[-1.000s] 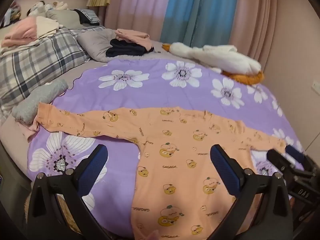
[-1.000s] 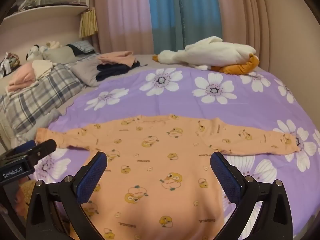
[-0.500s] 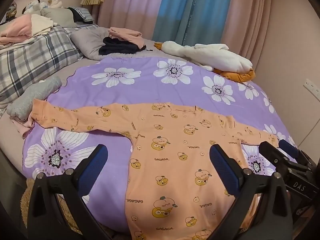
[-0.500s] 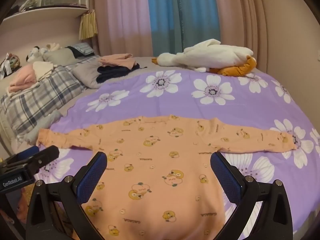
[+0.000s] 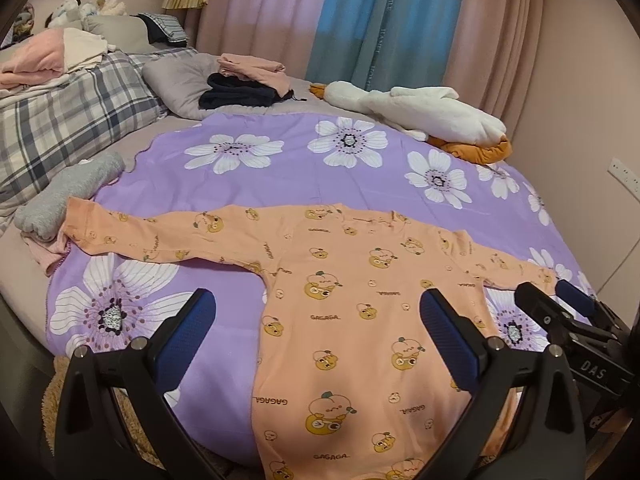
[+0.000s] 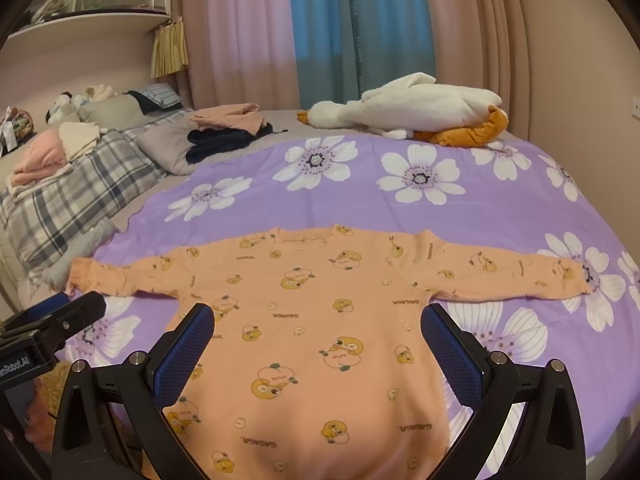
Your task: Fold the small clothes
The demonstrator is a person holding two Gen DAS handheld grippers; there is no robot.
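Spread across most of both views: a purple floral bedspread (image 6: 500, 208), its near edge dropping out of sight below the frames. Laid flat on it, near the front edge: an orange long-sleeved top (image 6: 320, 320) printed with cartoon characters, sleeves stretched out to either side, neckline toward the curtains (image 6: 320, 32). Hem cut off by the bottom of both views; the wearer's-left cuff partly masked in the left wrist view by the other tool. At the far edge, against the curtains: a white and orange plush toy (image 6: 416, 108), head end only partly readable. Further left: a grey pillow (image 5: 176, 84) under a folded stack of pink and dark clothes (image 5: 244, 84), then a plaid blanket (image 5: 68, 120), its left side lost to the fisheye rim. Beside the left cuff: a grey rolled garment (image 5: 68, 196), possibly touching the sleeve — hard to judge at this angle. Poised above the shirt's lower half, holding nothing: left gripper (image 5: 316, 340) and right gripper (image 6: 318, 344), blue-padded jaws spread wide apart. Glimpsed at each frame's edge: the neighbouring tool, mostly cropped.
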